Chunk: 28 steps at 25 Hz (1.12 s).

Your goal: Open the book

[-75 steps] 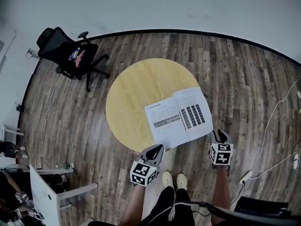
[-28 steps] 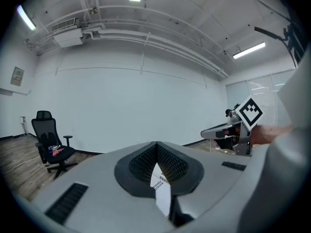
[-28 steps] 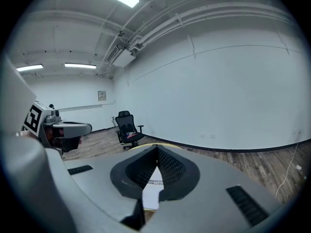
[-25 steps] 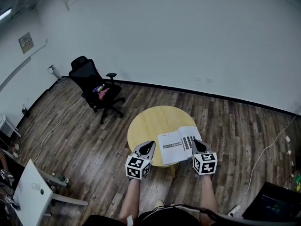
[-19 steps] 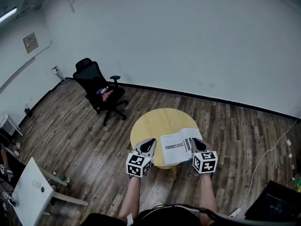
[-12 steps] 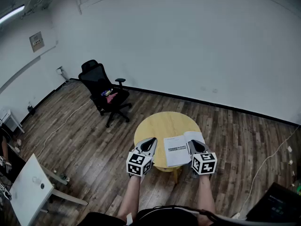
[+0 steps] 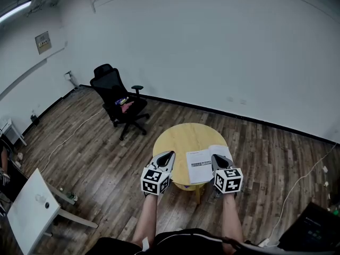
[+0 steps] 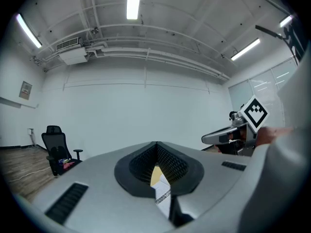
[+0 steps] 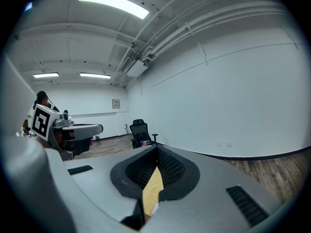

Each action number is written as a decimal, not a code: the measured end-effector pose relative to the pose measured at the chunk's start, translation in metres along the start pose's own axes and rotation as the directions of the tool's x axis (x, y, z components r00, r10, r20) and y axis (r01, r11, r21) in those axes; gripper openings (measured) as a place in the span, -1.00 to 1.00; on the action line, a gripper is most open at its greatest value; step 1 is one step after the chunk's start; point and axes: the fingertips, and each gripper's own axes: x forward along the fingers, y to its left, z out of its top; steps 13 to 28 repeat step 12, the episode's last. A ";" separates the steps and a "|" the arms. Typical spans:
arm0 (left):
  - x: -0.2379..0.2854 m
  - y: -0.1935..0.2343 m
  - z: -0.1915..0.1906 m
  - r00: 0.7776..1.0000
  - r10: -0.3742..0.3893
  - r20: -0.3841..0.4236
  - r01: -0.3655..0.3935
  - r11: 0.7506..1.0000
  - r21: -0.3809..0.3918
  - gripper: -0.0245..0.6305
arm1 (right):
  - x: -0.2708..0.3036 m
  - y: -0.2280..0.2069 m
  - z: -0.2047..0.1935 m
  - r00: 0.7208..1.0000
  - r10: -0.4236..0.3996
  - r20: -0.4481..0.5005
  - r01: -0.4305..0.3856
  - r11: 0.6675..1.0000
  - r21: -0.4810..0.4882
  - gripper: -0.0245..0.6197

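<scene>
The book (image 7: pixel 204 162) lies open on the round yellow table (image 7: pixel 178 139), its white pages facing up at the table's near right. My left gripper (image 7: pixel 169 155) hovers at the table's near left edge, left of the book, shut and holding nothing. My right gripper (image 7: pixel 216 158) hovers over the book's near right corner, also shut and empty. In the left gripper view the closed jaws (image 8: pixel 157 143) point level, and a sliver of the book (image 8: pixel 163 196) shows below them. Through the right gripper (image 9: pixel 157 147) only a strip of the table (image 9: pixel 153 188) is visible.
A black office chair (image 7: pixel 118 102) stands on the wood floor at the far left. A white desk (image 7: pixel 29 209) is at the lower left. Cables (image 7: pixel 297 187) run over the floor at the right, near a dark case (image 7: pixel 313 228). A white wall lies beyond.
The head view has tilted up, so more wall shows and the table looks smaller. Both grippers have risen a little from the book's near edge and stayed shut. The book has not moved.
</scene>
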 end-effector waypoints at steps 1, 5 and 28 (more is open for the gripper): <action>-0.004 0.001 -0.002 1.000 0.002 0.000 -0.002 1.000 -0.001 -0.93 | -0.002 0.003 -0.001 1.000 0.001 0.001 -0.001 1.000 0.001 -0.91; -0.008 0.003 -0.004 1.000 0.005 -0.006 -0.005 1.000 -0.004 -0.93 | -0.004 0.006 -0.004 1.000 0.003 0.001 -0.003 1.000 0.010 -0.91; 0.002 0.002 -0.003 1.000 0.000 -0.022 0.000 1.000 -0.002 -0.93 | 0.003 -0.003 -0.004 1.000 0.006 -0.014 -0.006 1.000 0.026 -0.91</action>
